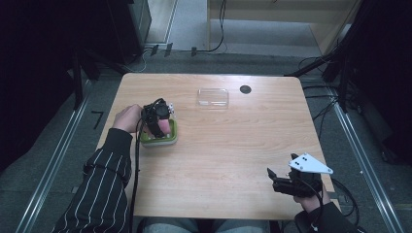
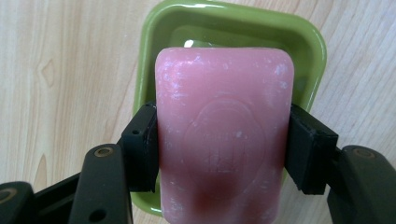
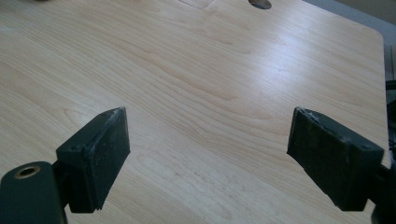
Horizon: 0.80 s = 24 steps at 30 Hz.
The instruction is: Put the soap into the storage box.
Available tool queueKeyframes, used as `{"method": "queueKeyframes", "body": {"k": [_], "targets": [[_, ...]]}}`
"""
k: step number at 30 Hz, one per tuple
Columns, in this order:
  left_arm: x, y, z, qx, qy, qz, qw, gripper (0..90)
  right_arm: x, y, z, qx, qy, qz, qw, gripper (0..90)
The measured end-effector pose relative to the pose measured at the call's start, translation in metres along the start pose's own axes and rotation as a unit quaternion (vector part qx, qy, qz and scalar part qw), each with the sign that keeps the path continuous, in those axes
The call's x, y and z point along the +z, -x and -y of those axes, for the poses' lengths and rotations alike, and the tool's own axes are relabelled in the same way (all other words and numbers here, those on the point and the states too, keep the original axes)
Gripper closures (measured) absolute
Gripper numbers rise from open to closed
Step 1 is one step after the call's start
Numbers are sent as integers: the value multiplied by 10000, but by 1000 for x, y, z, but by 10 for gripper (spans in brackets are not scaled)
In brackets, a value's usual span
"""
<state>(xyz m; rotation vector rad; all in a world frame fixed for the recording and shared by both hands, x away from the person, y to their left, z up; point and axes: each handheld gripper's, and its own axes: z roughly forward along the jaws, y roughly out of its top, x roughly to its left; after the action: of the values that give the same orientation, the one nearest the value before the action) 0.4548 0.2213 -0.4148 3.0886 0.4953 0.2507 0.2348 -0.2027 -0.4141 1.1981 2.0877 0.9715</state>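
Observation:
A pink bar of soap (image 2: 224,135) is clamped between the two black jaws of my left gripper (image 2: 223,147), directly over a green soap dish (image 2: 308,51). From above, the left gripper (image 1: 159,120) hovers over that dish (image 1: 171,140) at the table's left side, with the pink soap (image 1: 165,127) showing beneath it. My right gripper (image 1: 275,178) rests near the front right corner, its jaws wide apart (image 3: 208,158) over bare wood with nothing between them.
A clear plastic lid or tray (image 1: 213,97) lies at the back middle of the wooden table (image 1: 233,145). A round dark hole (image 1: 245,89) sits to its right. Cables and dark stands surround the table on the floor.

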Motion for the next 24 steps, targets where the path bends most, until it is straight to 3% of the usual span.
{"method": "queueKeyframes", "body": {"k": [11, 14, 24], "targets": [[6, -3, 0, 72, 45, -14, 10000, 388, 0, 0, 0, -10, -12, 15, 10000, 138], [8, -2, 0, 176, 119, 32, 9998, 387, 0, 0, 0, 0, -13, 16, 10000, 138], [16, -5, 1, 181, -36, 21, 9998, 386, 0, 0, 1, -4, -20, 19, 10000, 138]]}}
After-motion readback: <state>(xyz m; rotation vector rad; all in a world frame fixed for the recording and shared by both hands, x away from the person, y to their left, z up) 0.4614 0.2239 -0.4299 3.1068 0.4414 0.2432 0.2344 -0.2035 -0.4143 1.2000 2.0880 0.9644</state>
